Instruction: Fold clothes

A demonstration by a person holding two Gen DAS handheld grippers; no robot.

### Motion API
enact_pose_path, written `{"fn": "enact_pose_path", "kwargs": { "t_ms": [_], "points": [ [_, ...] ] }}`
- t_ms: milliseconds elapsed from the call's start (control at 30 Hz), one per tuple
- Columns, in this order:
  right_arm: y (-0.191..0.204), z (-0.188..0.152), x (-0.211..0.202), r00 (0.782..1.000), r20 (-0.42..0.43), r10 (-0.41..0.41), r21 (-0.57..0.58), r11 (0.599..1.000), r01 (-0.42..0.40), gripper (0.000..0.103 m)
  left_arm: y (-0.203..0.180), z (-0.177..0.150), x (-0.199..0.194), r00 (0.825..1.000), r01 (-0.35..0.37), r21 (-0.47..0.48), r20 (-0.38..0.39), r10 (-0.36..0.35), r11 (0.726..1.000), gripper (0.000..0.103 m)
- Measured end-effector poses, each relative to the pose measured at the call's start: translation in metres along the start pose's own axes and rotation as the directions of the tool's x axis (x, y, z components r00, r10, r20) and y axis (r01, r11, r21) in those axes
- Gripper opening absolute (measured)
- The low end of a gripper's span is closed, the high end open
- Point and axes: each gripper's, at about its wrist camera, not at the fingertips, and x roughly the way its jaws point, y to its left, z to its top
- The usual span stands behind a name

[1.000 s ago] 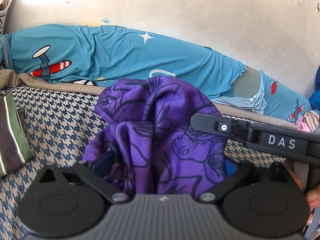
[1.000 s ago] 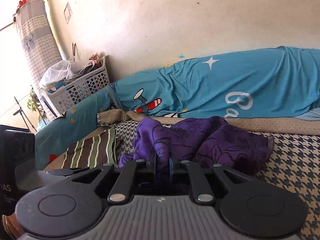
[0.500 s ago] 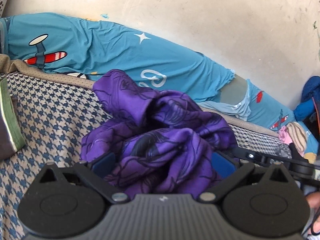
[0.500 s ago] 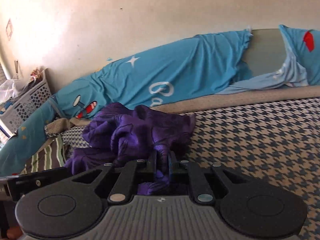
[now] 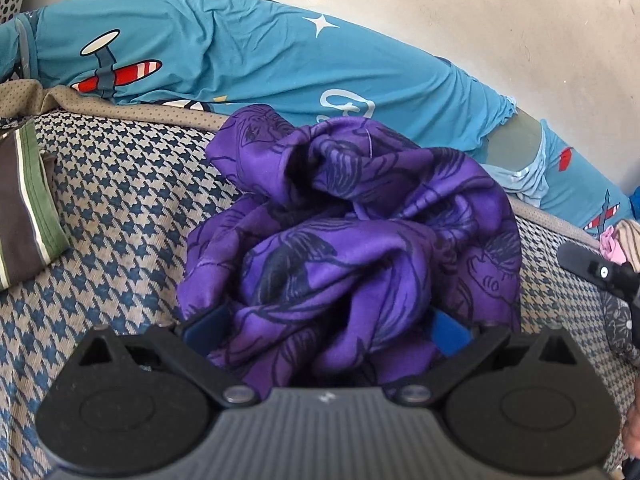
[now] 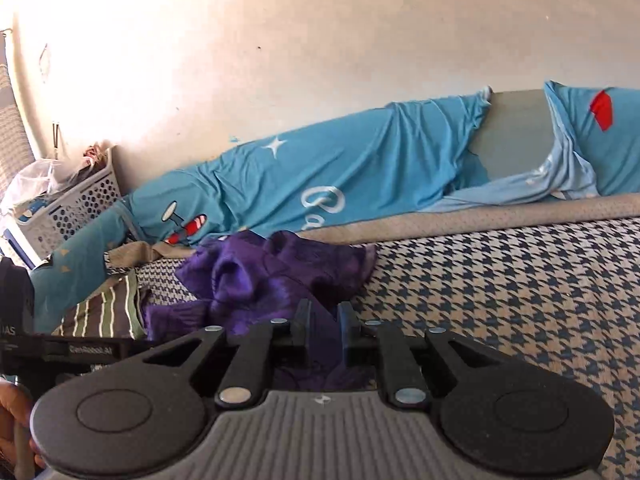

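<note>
A crumpled purple garment with dark line drawings (image 5: 352, 232) lies bunched on the houndstooth bed cover (image 5: 120, 200). My left gripper (image 5: 326, 328) is wide open; its blue pads (image 5: 204, 326) sit on either side of the bunched cloth, which fills the gap. In the right wrist view the same purple garment (image 6: 272, 276) lies left of centre. My right gripper (image 6: 325, 320) has its fingers (image 6: 301, 322) close together with a fold of purple cloth between them. The right gripper also shows at the right edge of the left wrist view (image 5: 600, 272).
A folded brown, green and white striped garment (image 5: 24, 216) lies at the left on the bed. Teal airplane-print bedding (image 5: 240, 64) runs along the wall. A white laundry basket (image 6: 68, 212) stands at the far left. Pink clothing (image 5: 616, 240) lies at the right.
The right gripper has swung right and pulled back, dragging its fold of the purple garment. The left gripper stays open around the bunch, which has dropped lower and spread.
</note>
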Motion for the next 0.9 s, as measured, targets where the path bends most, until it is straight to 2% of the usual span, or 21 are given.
{"fn": "enact_pose_path", "kwargs": {
  "t_ms": [67,167,367,467,767,800,867,900],
  "points": [
    [0.007,0.002,0.005,1.000,0.016,0.026,-0.005,1.000,-0.026,0.041,0.000,-0.003,0.003,1.000,0.001,0.003,-0.015,-0.001,1.000,0.103],
    [0.016,0.003,0.012,0.997,0.037,0.060,-0.019,0.998,-0.060,0.052,0.002,-0.005,0.006,1.000,0.004,0.001,-0.029,-0.004,1.000,0.103],
    [0.034,0.006,0.038,0.992,0.082,0.096,-0.093,0.992,-0.088,0.068,0.002,-0.010,0.009,0.998,0.003,0.015,-0.058,-0.002,1.000,0.103],
    [0.043,0.005,0.053,0.990,0.073,0.123,-0.116,0.987,-0.114,0.070,0.002,-0.011,0.008,0.998,0.008,0.027,-0.061,-0.006,1.000,0.103],
    [0.063,-0.015,0.088,0.994,0.003,0.113,-0.160,0.981,-0.111,0.069,0.007,-0.011,0.008,0.996,0.022,0.013,-0.083,-0.020,1.000,0.103],
    [0.067,-0.017,0.090,0.996,-0.010,0.091,-0.179,0.980,-0.092,0.065,0.007,-0.010,0.008,0.996,0.020,0.010,-0.084,-0.019,1.000,0.103],
    [0.071,-0.021,0.092,0.999,-0.025,0.044,-0.213,0.976,-0.048,0.032,0.006,-0.010,0.008,0.996,0.018,0.008,-0.086,-0.017,1.000,0.103],
    [0.071,-0.022,0.092,0.999,-0.029,0.029,-0.220,0.975,-0.035,0.027,0.006,-0.009,0.008,0.996,0.017,0.006,-0.088,-0.016,1.000,0.103]
  ]
}}
